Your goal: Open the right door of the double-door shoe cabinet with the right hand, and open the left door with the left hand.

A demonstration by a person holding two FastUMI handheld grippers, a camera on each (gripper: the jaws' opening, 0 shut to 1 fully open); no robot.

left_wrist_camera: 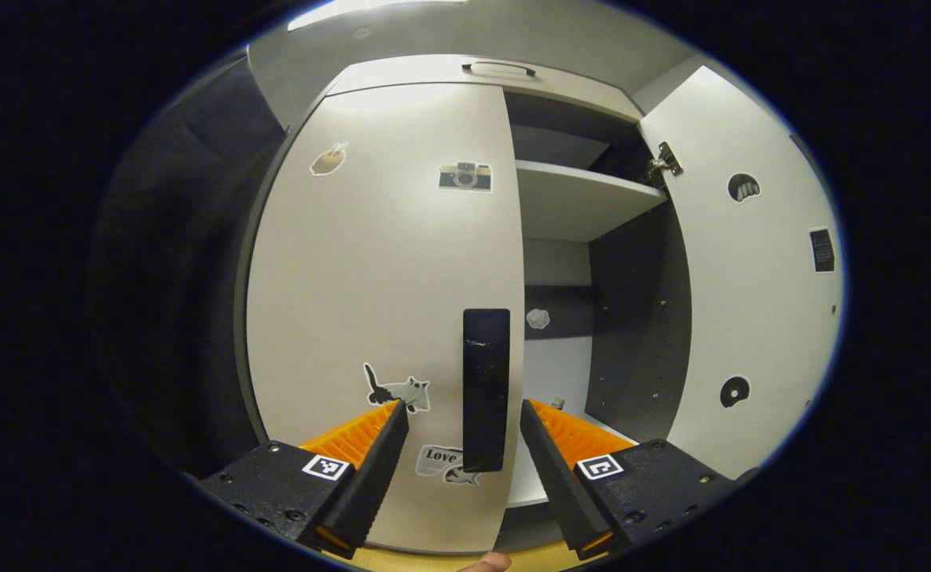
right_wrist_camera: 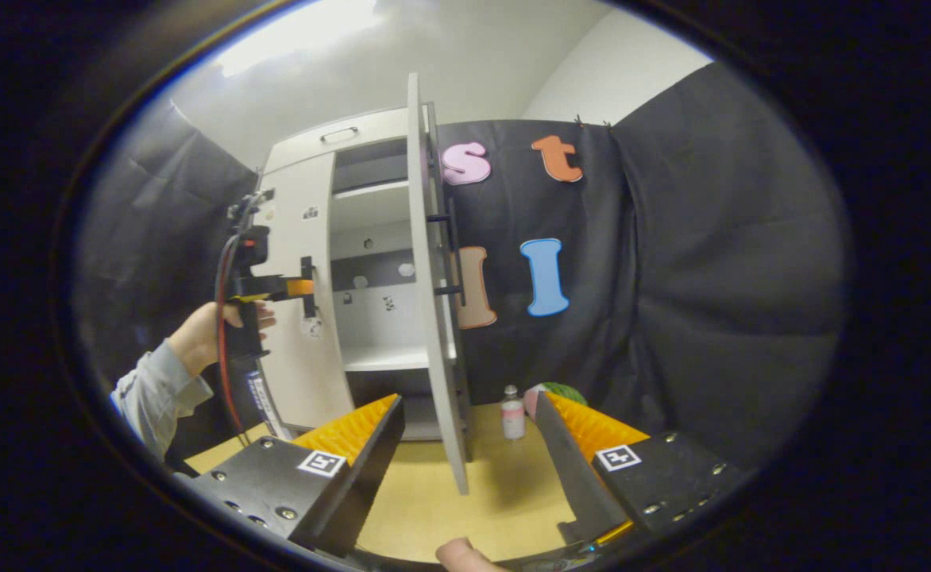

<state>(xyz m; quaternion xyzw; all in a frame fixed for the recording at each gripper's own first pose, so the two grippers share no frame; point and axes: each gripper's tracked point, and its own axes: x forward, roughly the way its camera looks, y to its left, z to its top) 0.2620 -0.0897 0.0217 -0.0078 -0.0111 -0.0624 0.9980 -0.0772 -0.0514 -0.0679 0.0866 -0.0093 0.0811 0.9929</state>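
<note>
While the right door (left_wrist_camera: 751, 270) stands open, the shoe cabinet (left_wrist_camera: 561, 199) shows bare shelves — both claws released, left claw (left_wrist_camera: 465, 421) straddling the left door's handle (left_wrist_camera: 486, 389).

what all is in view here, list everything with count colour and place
shoe cabinet: 1, pale grey outside and dark grey inside, against the booth wall
left door: 1, pale grey with stickers, closed
left door handle: 1, black bar, by the door's inner edge, between the left gripper's fingers but not touched
right door: 1, pale grey with stickers, swung open
right door handle: 1, black, on the open door's outer face
shelves: 2 visible, pale grey, inside the cabinet
bottle: 1, pink and white, on the floor behind the open door
floor: tan wood
left gripper: 1, open, at the left door
right gripper: 1, open, off the right door
hand: 1, grey sleeve, holding the left gripper
</note>
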